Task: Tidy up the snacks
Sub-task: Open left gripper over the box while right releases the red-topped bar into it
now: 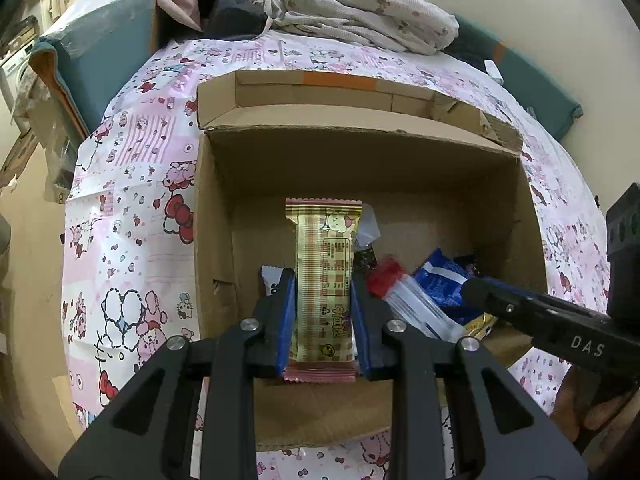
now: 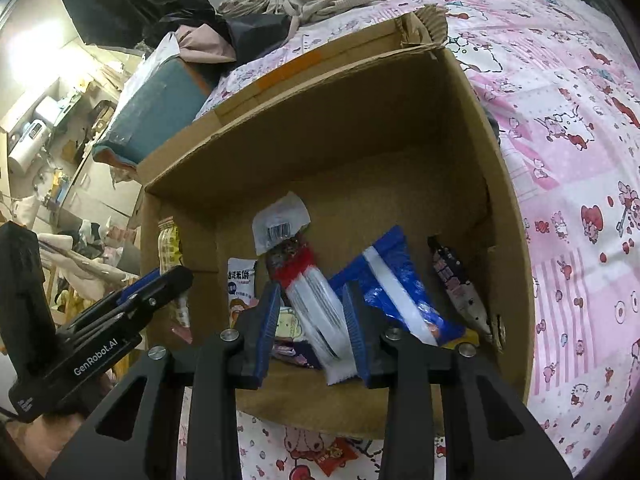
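Observation:
An open cardboard box (image 1: 360, 168) sits on a pink cartoon-print bedspread (image 1: 132, 208). My left gripper (image 1: 322, 280) is shut on a gold checked snack bar (image 1: 324, 248), which stands upright over the box's left side. In the right wrist view that bar (image 2: 168, 244) and the left gripper (image 2: 176, 280) show at the left wall of the box (image 2: 340, 140). My right gripper (image 2: 310, 290) is shut on a white packet with a red end (image 2: 316, 308), tilted over the box floor. From the left it shows as the right gripper (image 1: 476, 290) beside that packet (image 1: 400, 296).
Inside the box lie a blue packet (image 2: 396, 280), a dark packet (image 2: 460, 284), a small white packet (image 2: 240, 284) and a clear barcoded wrapper (image 2: 280, 220). A red snack (image 2: 334, 458) lies on the bedspread in front of the box. Bundled clothes (image 1: 360, 4) and a teal cushion (image 1: 104, 36) lie behind it.

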{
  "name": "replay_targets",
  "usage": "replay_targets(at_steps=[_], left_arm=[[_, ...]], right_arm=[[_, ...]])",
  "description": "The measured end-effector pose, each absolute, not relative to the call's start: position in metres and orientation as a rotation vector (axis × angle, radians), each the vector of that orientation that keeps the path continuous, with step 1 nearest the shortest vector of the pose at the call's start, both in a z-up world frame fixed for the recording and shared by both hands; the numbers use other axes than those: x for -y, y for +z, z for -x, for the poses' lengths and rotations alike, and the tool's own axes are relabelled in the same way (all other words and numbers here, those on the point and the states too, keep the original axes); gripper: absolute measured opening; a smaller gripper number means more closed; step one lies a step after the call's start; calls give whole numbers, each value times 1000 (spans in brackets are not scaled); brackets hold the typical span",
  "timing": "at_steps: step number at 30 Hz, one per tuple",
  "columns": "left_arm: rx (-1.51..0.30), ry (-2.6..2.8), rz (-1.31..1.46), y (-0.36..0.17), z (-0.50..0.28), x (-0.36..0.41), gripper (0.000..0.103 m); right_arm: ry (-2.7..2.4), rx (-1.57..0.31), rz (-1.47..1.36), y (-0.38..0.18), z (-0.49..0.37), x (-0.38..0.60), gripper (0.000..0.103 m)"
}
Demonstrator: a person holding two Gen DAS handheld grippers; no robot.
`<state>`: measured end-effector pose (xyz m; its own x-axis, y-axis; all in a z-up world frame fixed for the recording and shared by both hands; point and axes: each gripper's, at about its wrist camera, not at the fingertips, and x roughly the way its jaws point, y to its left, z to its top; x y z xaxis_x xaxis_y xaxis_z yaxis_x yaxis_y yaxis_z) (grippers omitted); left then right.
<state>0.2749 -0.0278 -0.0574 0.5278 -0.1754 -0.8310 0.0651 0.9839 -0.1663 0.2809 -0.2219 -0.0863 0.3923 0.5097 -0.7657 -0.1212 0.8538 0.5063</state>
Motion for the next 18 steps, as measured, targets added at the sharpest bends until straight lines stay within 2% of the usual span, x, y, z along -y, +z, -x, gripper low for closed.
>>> replay_targets(at_steps=[2,4,6,7,8,9,12,18], left_arm=[[-1003,-150,122,-56,-275,28,24],[-996,-152,118,-54,-274,28,26],[-989,-151,113,-52,-273,28,32],[-981,-151,110,-50,-272,28,35],[-976,-150,107,-49,-271,28,44],[-969,-144,102,-47,-270,28,56],[-946,-135,87,-41,-265,28,77],[-914,-129,88,-29,-256,26,77]], right_arm=[[421,-1096,-418,-85,-281,222,36],[425,-1088,-431,-84,-281,224,43],[430,-1073,-465,-81,-280,229,69],[420,-1061,-479,-80,-279,231,73],[410,-1053,-485,-78,-279,231,76],[402,-1049,-489,-77,-279,233,78],[392,-1051,-507,-75,-280,237,79],[386,-1026,-488,-62,-274,236,87]])
